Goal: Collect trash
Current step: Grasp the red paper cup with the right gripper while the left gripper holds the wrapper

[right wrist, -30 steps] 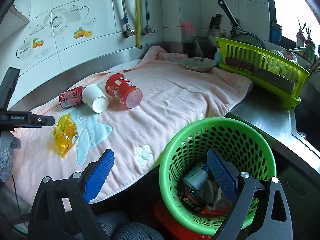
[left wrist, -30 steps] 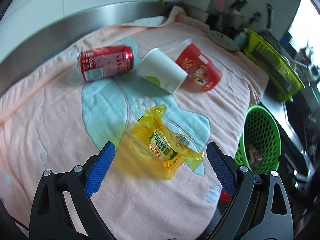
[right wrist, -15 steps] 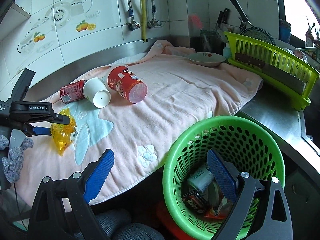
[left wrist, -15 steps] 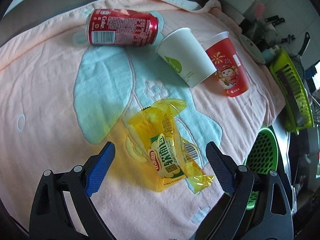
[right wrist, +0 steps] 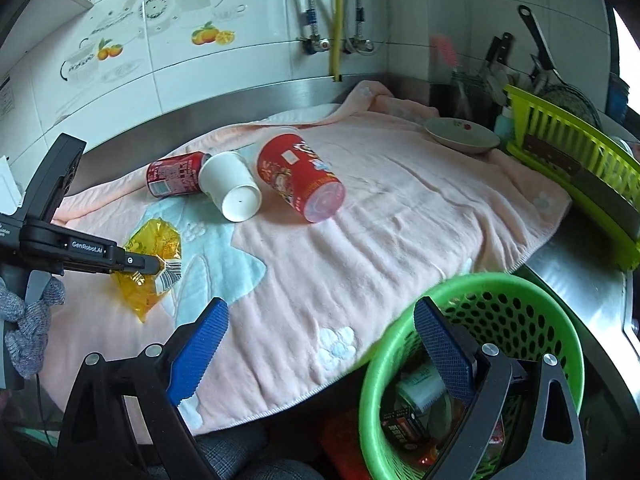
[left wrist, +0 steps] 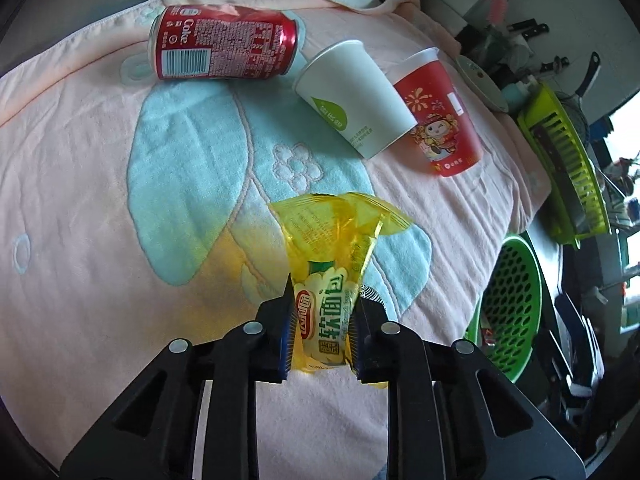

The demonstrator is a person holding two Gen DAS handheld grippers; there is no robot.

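So the left tool (left wrist: 322, 334) has just closed and is clamped on the yellow snack wrapper (left wrist: 332, 256) at the near-left of the pink towel (left wrist: 80, 208) on the desk. Right tool (right wrist: 320, 344) hangs wide apart, empty, over the green basket (right wrist: 560, 320).

both tools are matt black plastic, their arms built as open triangular frames pinned with round silver screws. the left gripper (left wrist: 322, 330) has thin blue ribbed pads along the inner faces of its fingers, and in the right wrist view its side bears small white lettering, "genrobot.ai". the right gripper (right wrist: 318, 344) carries broad blue pads (right wrist: 198, 354) with a fine cross-hatched grip. a grey knitted glove (right wrist: 26, 322) covers the hand on the left tool.
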